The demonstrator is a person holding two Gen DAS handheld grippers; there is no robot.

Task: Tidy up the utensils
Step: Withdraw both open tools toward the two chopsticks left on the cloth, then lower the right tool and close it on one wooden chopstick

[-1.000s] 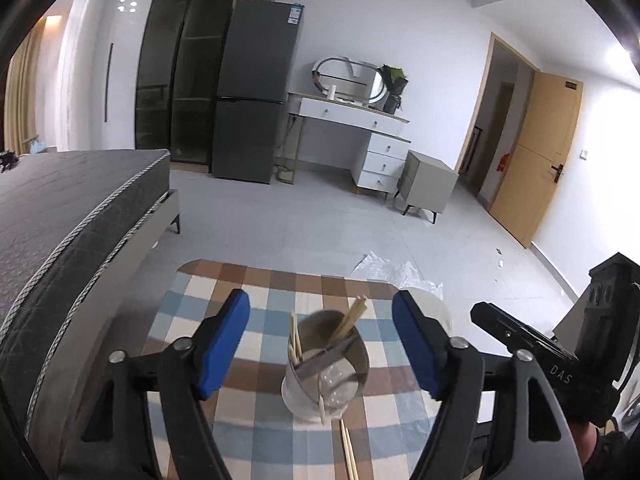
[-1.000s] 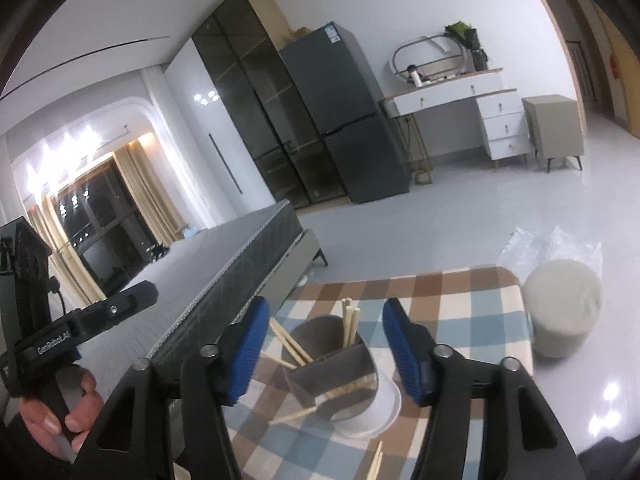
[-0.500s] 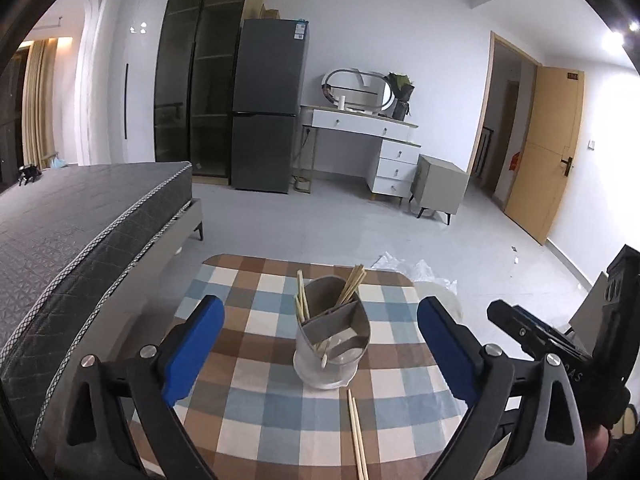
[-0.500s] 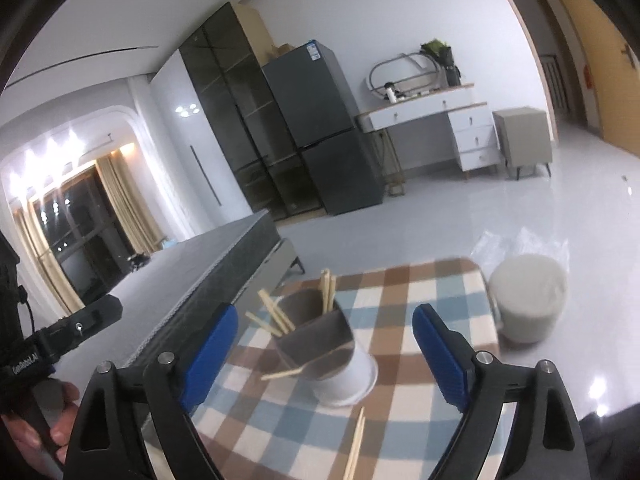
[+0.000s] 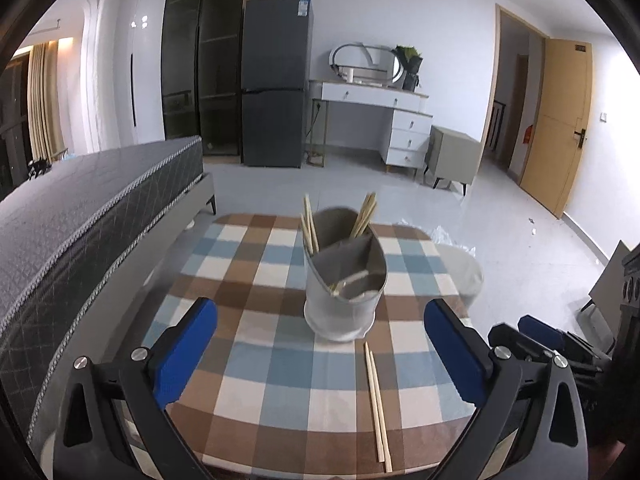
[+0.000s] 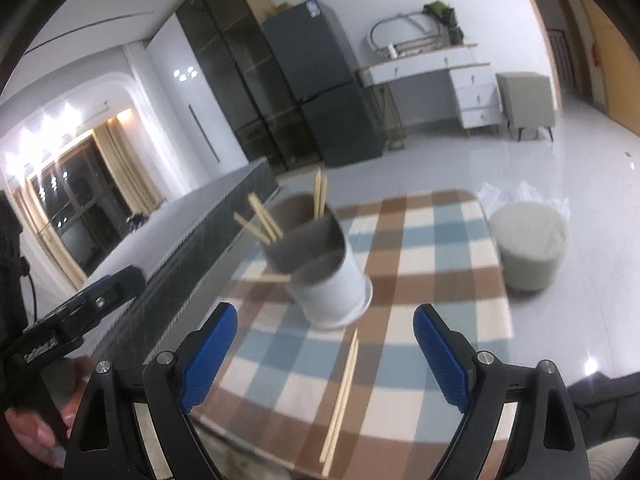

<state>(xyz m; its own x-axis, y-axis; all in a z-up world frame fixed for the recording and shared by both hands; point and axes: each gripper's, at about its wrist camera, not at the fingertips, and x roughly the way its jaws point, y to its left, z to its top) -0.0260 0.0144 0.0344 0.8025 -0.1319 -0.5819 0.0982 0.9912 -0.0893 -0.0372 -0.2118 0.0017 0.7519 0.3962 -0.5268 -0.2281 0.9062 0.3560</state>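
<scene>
1. Both grippers are backing away: the left gripper (image 5: pixel 320 354) and right gripper (image 6: pixel 325 354) are now hanging with jaws wide apart, holding nothing.
2. The grey divided utensil holder (image 5: pixel 344 280) is standing mid-table on the checked tablecloth (image 5: pixel 256 364), chopsticks inside.
3. A loose pair of wooden chopsticks (image 5: pixel 376 384) is lying near of it, probably next.

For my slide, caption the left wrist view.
Open left tongs face a utensil holder; loose chopsticks lie on the checked table.

I can't read any text: the sticker on the fridge (image 5: pixel 305 7), the door plate (image 5: pixel 580 47) and the left gripper's (image 6: pixel 72 332) lettering are all too blurred.
</scene>
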